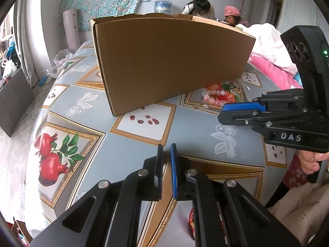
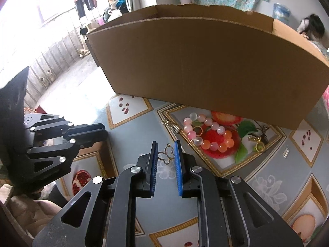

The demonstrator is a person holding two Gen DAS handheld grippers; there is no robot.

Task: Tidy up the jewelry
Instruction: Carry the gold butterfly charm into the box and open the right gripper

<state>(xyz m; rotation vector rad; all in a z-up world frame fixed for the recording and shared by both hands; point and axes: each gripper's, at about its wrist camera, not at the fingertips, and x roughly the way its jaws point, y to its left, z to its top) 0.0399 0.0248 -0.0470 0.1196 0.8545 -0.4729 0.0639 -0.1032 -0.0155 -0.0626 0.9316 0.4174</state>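
Observation:
A brown cardboard box [image 1: 168, 61] stands on the patterned table; it also shows in the right wrist view [image 2: 205, 65]. In front of it lie a pink and orange bead bracelet [image 2: 207, 135], a gold ring [image 2: 198, 130], a small gold clip [image 2: 171, 125] and a gold charm with a ring [image 2: 257, 142]. My right gripper [image 2: 166, 150] is shut on a gold butterfly-shaped wire piece [image 2: 167, 154], held just above the table. My left gripper [image 1: 167, 152] is nearly closed, with a small dark bit between its pads; I cannot tell what it is. The bracelet shows in the left wrist view [image 1: 219, 96].
The table [image 1: 127, 148] has a blue cloth with pomegranate prints. A small silver clip [image 2: 285, 152] lies at the right. Pink bedding [image 1: 271, 61] lies beyond the table's right side. Two people [image 1: 213, 10] sit behind the box.

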